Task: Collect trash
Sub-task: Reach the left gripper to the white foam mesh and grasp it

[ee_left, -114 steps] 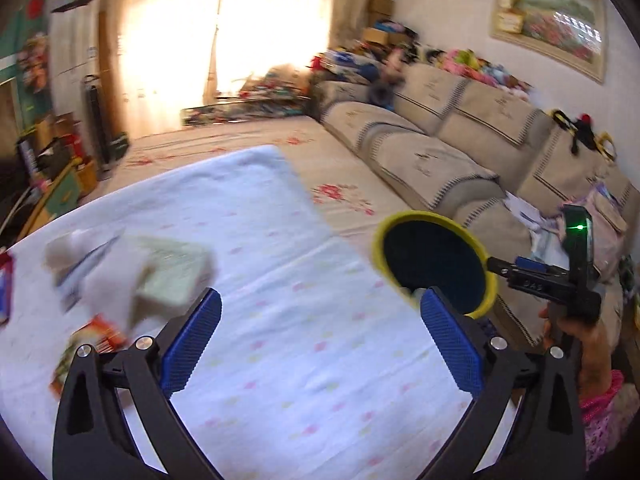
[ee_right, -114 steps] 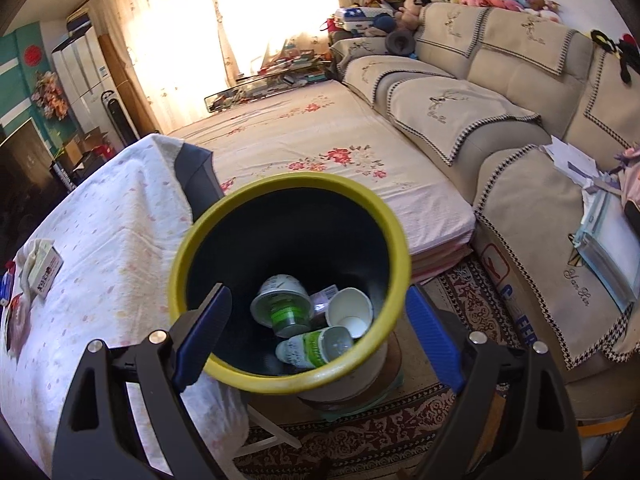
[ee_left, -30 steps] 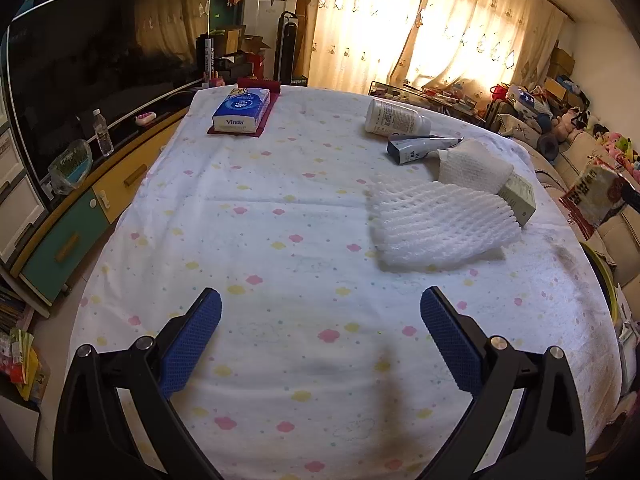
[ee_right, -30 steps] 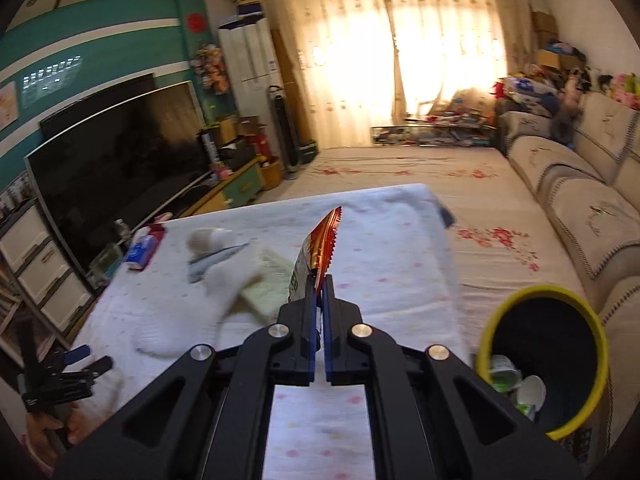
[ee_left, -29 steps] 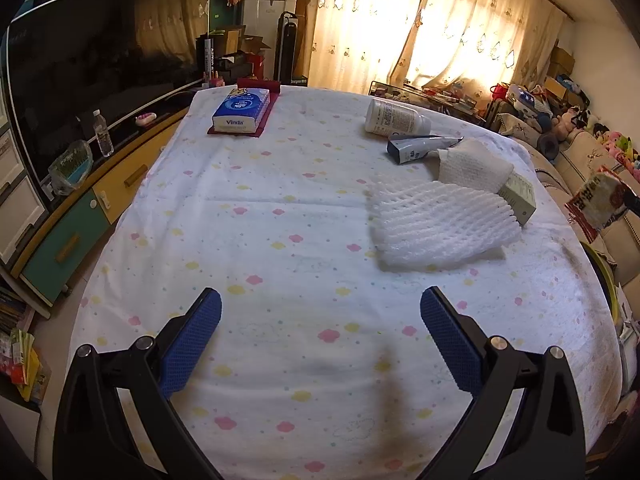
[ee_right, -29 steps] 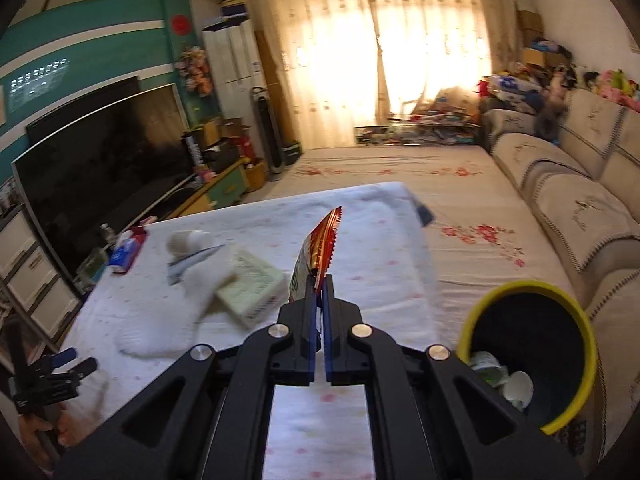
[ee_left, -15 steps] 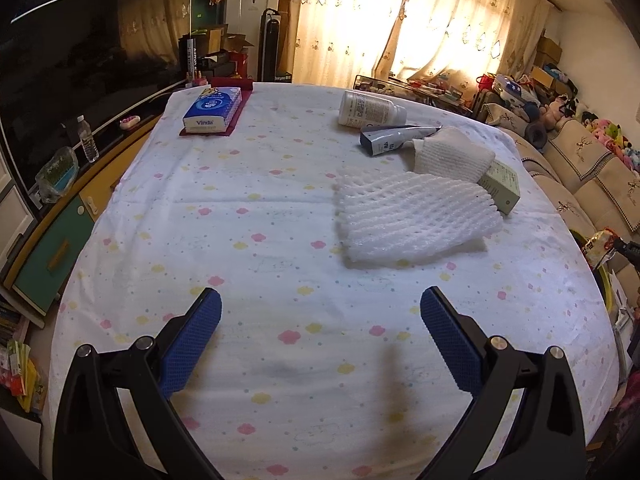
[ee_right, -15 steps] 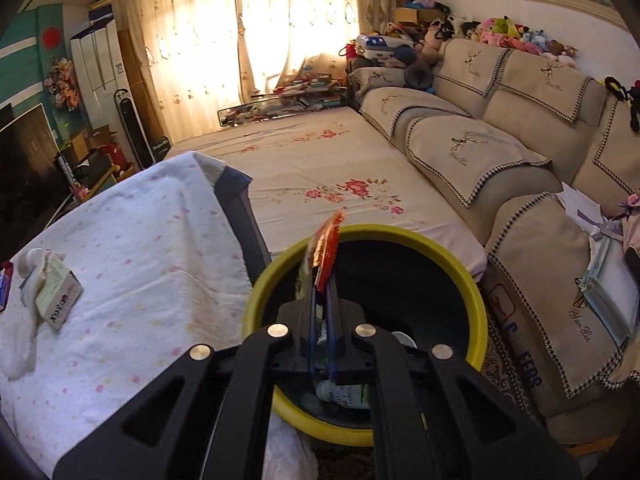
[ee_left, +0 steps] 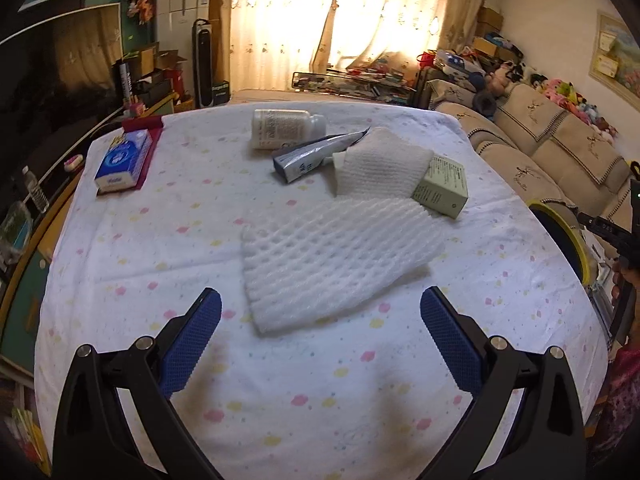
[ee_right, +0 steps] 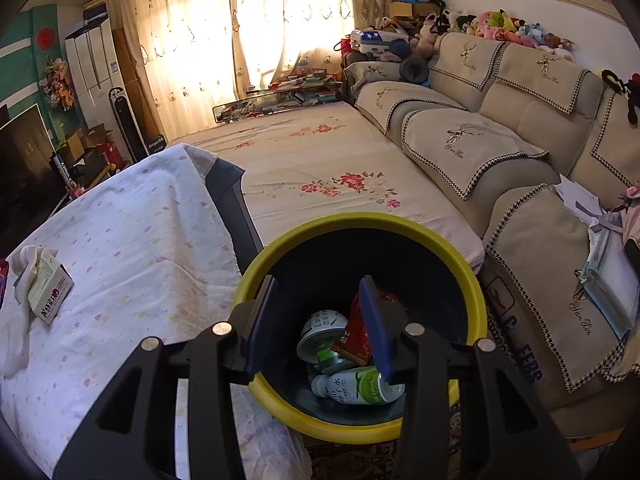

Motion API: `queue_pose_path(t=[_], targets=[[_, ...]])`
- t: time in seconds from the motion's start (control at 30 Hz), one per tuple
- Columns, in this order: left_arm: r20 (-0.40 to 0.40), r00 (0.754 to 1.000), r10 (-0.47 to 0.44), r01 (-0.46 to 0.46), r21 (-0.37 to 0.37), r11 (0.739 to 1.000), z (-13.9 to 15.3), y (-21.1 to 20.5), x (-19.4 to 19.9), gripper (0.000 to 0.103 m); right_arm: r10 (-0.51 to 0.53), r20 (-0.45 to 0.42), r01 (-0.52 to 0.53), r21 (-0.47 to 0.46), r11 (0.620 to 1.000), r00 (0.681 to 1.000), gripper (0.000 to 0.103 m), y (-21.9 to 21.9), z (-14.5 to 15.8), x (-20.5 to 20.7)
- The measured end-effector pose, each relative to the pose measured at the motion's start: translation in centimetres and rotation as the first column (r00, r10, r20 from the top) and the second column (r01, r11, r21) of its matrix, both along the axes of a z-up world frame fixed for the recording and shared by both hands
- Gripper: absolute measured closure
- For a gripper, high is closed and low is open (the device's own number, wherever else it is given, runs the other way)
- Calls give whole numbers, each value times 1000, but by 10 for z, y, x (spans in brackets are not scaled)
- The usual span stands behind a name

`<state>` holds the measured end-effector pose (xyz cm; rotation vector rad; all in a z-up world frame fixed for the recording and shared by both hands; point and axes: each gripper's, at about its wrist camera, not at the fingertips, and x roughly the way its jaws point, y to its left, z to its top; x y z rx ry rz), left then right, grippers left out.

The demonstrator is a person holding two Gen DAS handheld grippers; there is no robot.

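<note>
My right gripper is open and empty, held over the yellow-rimmed trash bin. A red snack wrapper lies inside the bin on cups and a green-labelled bottle. My left gripper is open and empty, low over the table. Just ahead of it lies a large white foam net. Behind that are a smaller foam net, a green carton, a squeezed tube and a white bottle on its side.
A blue tissue pack lies at the table's far left. The table wears a white dotted cloth. The bin's rim shows at the table's right edge. A sofa runs along the right; a TV cabinet stands left.
My right gripper opened over the bin and the red wrapper dropped in. My left gripper moved closer to the large foam net.
</note>
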<state>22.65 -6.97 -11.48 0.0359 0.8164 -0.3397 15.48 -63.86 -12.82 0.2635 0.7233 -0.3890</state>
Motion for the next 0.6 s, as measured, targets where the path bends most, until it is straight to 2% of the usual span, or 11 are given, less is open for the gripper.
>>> queue_pose_path(t=[0.13, 0.33, 0.47, 0.6], targets=[[22, 994, -106, 105, 51, 993, 5, -16, 20, 5, 17, -11, -17, 3, 1000, 1000, 62, 5, -1, 2], [23, 959, -281, 278, 89, 956, 0, -41, 38, 5, 30, -22, -29, 9, 1000, 999, 57, 8, -3, 7], [-23, 940, -341, 342, 87, 936, -10, -52, 48, 5, 42, -28, -41, 12, 999, 999, 56, 12, -5, 10], [-47, 943, -330, 333, 129, 934, -22, -57, 54, 5, 52, -34, -52, 17, 999, 998, 55, 13, -6, 12]])
